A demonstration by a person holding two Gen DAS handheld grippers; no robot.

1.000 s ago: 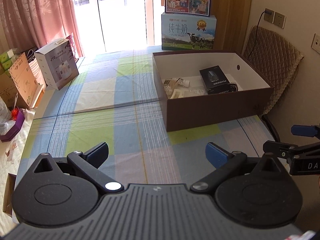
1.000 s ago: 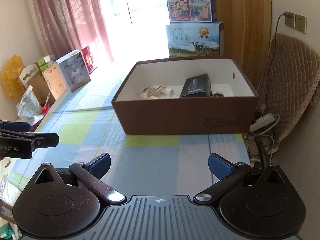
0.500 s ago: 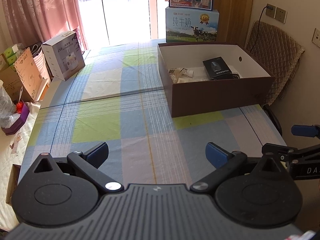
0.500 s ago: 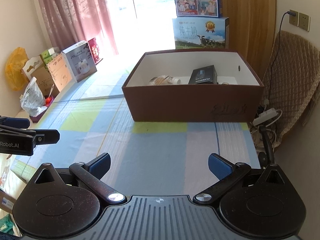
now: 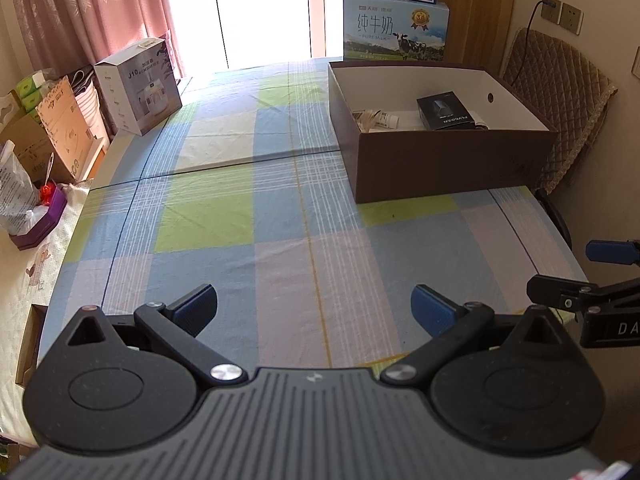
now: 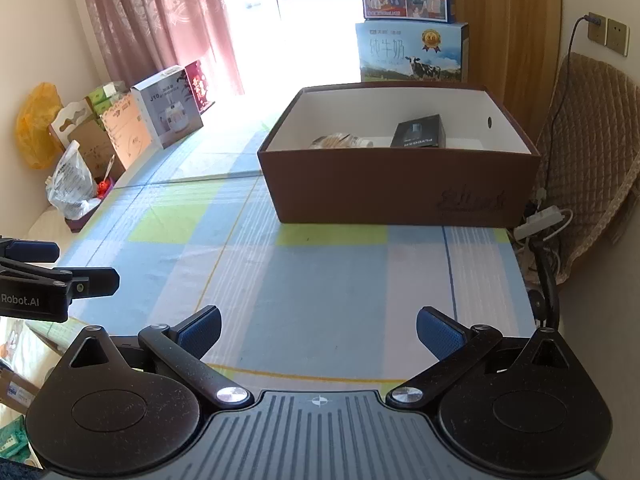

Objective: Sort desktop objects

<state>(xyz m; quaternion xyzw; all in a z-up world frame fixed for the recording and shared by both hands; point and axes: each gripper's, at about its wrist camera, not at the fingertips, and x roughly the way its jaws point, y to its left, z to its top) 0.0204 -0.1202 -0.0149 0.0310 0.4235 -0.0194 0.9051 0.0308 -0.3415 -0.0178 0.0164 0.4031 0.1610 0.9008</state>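
Left wrist view: left gripper (image 5: 314, 306) spread wide, blue pads (image 5: 433, 309) apart, nothing between them, hovering over the near end of the checked tablecloth (image 5: 240, 216). Broad bare cloth ahead and to the left, up to the white appliance box (image 5: 138, 84) at the far left edge. Brown cardboard box (image 5: 452, 166) sits far right on the table, its right wall close to the table's right edge, a quilted chair (image 5: 560, 96) just beyond it. Inside the box: black packet (image 5: 445, 110) near the middle, a small white bottle (image 5: 386, 119) and wrapped items (image 5: 366, 116) at the left wall. Right gripper (image 5: 600, 276) pokes in at the right edge, past the table corner; fingers apart.

Right wrist view: right gripper (image 6: 318, 330) also spread, empty, above the near right part of the cloth. Brown box straight ahead, open cloth between it and the pads. Table's right edge runs close by; power strip (image 6: 540, 218) and cables hang just off it. Left gripper (image 6: 60, 266) enters at left, fingers apart. Milk cartons (image 6: 412, 52) stacked behind the box.
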